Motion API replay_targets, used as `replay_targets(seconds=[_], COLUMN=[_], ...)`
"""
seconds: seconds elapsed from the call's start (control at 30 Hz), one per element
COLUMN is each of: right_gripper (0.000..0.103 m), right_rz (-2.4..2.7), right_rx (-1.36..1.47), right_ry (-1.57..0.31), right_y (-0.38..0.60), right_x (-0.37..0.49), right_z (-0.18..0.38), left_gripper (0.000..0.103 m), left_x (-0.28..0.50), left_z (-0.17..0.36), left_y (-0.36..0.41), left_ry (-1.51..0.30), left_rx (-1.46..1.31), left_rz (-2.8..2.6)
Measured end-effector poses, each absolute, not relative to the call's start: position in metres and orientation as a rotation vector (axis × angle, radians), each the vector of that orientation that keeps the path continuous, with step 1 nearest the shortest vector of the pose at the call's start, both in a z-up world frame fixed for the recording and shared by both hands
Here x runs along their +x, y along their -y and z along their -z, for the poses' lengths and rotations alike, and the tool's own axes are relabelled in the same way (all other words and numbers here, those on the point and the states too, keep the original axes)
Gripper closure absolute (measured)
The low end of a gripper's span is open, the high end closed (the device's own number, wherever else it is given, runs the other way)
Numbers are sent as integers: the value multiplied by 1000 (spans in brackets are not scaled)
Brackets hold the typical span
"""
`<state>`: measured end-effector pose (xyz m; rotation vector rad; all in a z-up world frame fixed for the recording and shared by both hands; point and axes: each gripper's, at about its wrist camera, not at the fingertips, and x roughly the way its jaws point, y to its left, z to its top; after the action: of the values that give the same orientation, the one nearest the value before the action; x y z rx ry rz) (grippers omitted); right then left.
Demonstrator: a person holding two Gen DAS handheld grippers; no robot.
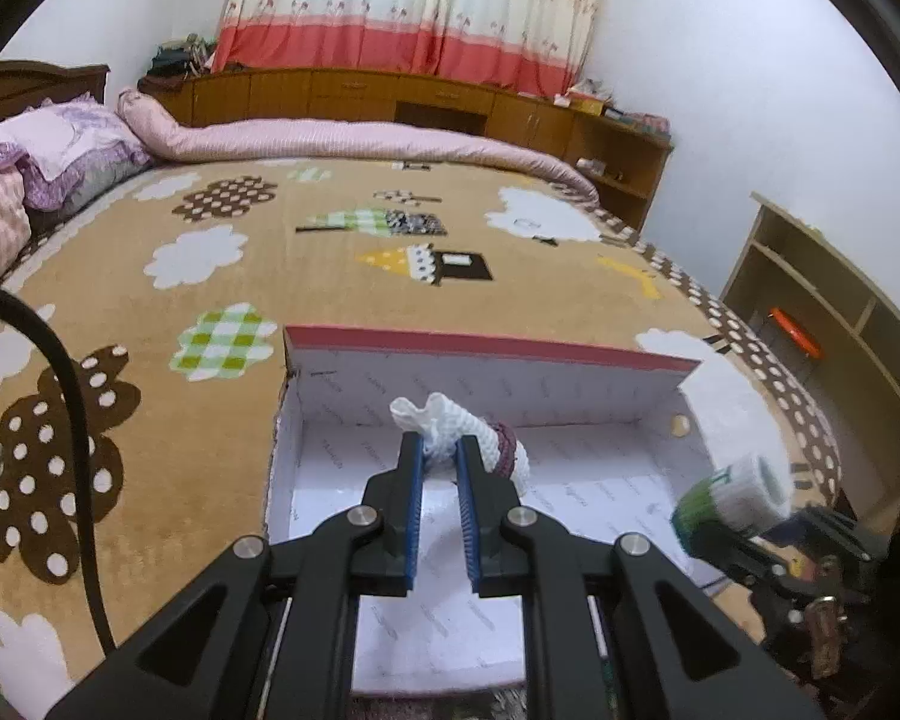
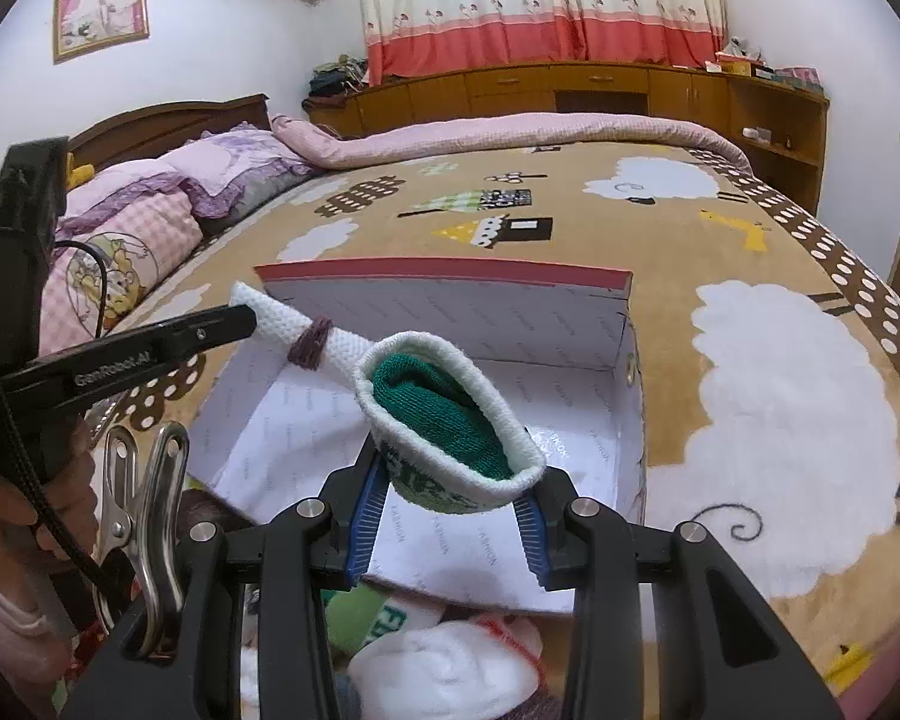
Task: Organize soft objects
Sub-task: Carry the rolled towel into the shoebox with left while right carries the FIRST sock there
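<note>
The left gripper is closed tight on 1 end of a white rolled sock. The roll is bumpy knit cloth with a dark purple band around its middle. Its long side points away from the gripper and to the right, over the box.

The box sits on the bed, near the front edge. It is made of stiff white card with a red top rim, and it looks empty inside. Its open top lies just below and in front of both grippers, so the next move is likely down and a bit forward. The left roll hangs over the left half of the box.

The right gripper squeezes a fat sock bundle between its blue ridged pads. The bundle is white fluffy knit outside and green inside, shaped like a small cup. It hangs over the near edge of the box. Both seem about as close to the box.

More soft socks lie in a heap below the right gripper.
</note>
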<state>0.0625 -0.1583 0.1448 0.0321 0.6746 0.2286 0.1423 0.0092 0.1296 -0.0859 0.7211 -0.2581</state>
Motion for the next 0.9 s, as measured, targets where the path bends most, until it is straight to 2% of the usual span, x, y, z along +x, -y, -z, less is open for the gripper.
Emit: replay_targets(seconds=[0.5,0.6,0.7,0.77,0.87,0.9], right_gripper=[63,63,63,63,63,63], right_rz=[-198,-190,-185,-185,-185,-184], right_rx=[22,21,16,11,6,5], right_ry=[-720,-743,-758,-769,-780,-782], right_y=[168,169,169,169,169,169], right_x=[99,107,111,114,116,116], right_z=[-121,-114,-109,-106,-103,-103], left_gripper=[89,86,75,62,51,50], left_x=[162,162,162,160,158,158], left_z=[-84,-81,-79,-80,-81,-82], left_y=[-13,-12,-11,-11,-10,-10], left_ry=[-824,-834,-843,-844,-838,-836], left_rx=[-50,-47,-41,-37,-24,-20], left_rz=[213,214,205,195,180,180])
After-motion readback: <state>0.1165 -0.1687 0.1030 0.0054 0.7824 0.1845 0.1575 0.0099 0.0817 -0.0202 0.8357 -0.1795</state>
